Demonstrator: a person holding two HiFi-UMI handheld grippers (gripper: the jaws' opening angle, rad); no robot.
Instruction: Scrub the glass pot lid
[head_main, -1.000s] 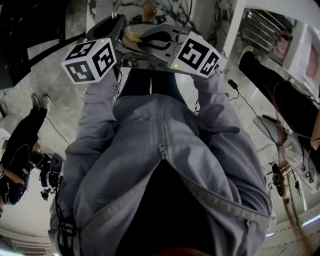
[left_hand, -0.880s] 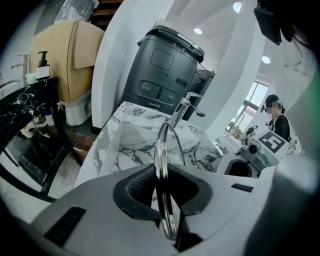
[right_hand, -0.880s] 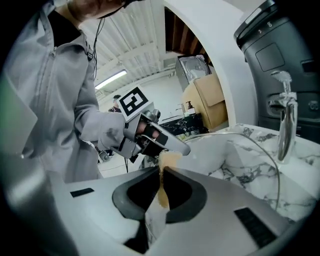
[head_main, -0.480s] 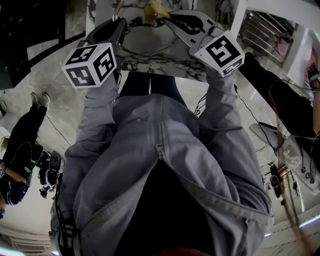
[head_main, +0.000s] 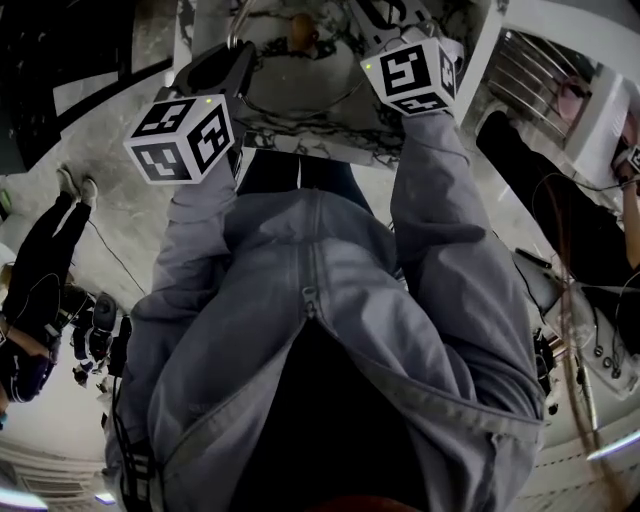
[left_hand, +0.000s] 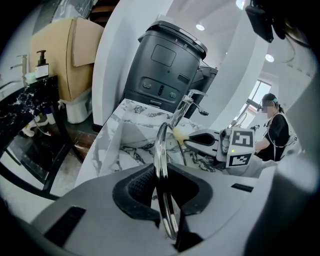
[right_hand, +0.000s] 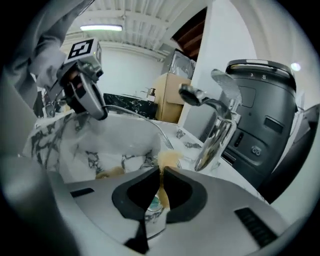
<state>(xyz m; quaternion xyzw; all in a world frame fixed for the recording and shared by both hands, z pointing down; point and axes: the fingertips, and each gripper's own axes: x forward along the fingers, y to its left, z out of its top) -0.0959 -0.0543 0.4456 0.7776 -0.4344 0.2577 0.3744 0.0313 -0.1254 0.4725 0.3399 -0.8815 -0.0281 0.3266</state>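
My left gripper (left_hand: 163, 176) is shut on the metal rim of the glass pot lid (left_hand: 160, 145), which stands edge-on over the white marble sink (left_hand: 130, 137). In the right gripper view the lid's rim (right_hand: 142, 114) arcs from the left gripper (right_hand: 86, 95) towards me. My right gripper (right_hand: 161, 172) is shut on a yellow sponge (right_hand: 167, 159). In the left gripper view it sits to the right of the lid (left_hand: 200, 139), the sponge (left_hand: 179, 134) close to the rim; whether they touch I cannot tell.
A chrome tap (right_hand: 215, 130) rises beside the basin, right of my right jaws. A tall dark grey appliance (left_hand: 165, 65) stands behind the sink. A tan lump (right_hand: 107, 172) shows low in the basin. A person (left_hand: 272, 125) stands at the far right.
My right gripper has swung from the middle of the lid to the right side of the sink, turning as it went, with the sponge still in it. The left gripper and lid stayed put.
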